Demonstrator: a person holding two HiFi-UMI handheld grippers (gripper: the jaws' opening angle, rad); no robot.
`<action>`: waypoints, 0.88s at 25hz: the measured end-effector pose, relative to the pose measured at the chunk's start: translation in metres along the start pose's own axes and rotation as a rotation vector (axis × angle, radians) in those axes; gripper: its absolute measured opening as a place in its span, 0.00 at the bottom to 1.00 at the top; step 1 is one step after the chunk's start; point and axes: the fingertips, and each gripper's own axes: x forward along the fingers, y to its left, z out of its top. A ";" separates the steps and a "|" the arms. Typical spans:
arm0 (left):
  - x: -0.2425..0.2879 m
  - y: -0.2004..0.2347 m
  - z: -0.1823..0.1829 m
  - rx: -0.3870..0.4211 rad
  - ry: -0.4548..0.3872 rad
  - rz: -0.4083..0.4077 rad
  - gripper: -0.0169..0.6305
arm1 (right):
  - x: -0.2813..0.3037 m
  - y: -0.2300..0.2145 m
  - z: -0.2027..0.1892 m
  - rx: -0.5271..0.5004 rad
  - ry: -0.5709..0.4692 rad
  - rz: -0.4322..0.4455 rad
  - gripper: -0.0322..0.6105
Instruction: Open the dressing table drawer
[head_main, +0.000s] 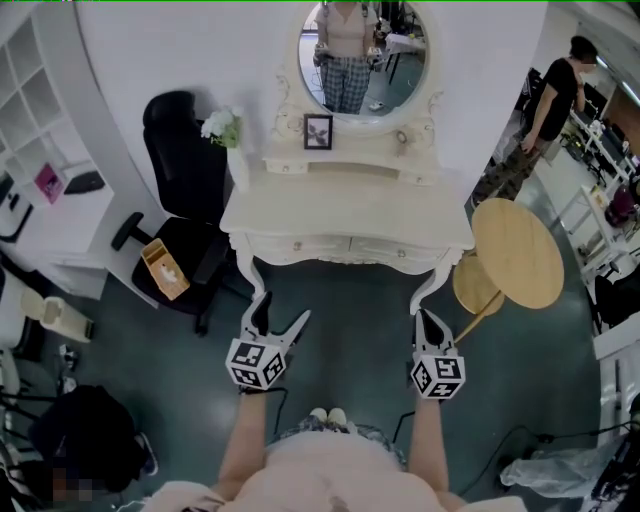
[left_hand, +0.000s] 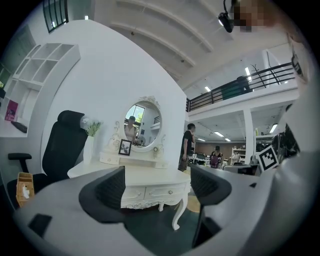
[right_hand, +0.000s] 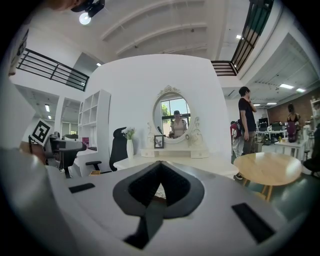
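The white dressing table (head_main: 345, 212) stands straight ahead, with two shut drawers under its top: the left drawer (head_main: 297, 245) and the right drawer (head_main: 395, 250). In the left gripper view the right drawer (left_hand: 168, 192) shows its small knob. My left gripper (head_main: 283, 308) hangs short of the table's front left leg, open, with nothing between its jaws. My right gripper (head_main: 428, 318) is shut and empty, just before the front right leg. The open left gripper (left_hand: 157, 187) frames the drawers from a distance. The shut right gripper (right_hand: 160, 166) hides the drawers in its own view.
A black office chair (head_main: 185, 170) with a small box (head_main: 165, 268) on its seat stands left of the table. A round wooden table (head_main: 517, 252) and a low stool (head_main: 475, 285) stand at the right. An oval mirror (head_main: 362, 55), a picture frame (head_main: 318, 131) and a flower vase (head_main: 225, 130) are on top. A person (head_main: 548, 105) stands far right.
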 end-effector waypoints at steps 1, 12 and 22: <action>-0.001 0.000 -0.002 0.000 0.000 -0.005 0.63 | -0.002 0.001 -0.002 0.000 -0.002 -0.004 0.07; 0.001 0.012 -0.001 0.031 0.002 -0.018 0.63 | -0.006 0.005 0.000 0.025 -0.041 -0.029 0.07; 0.048 0.027 0.010 0.078 -0.002 -0.025 0.63 | 0.039 -0.007 0.011 0.027 -0.075 -0.024 0.07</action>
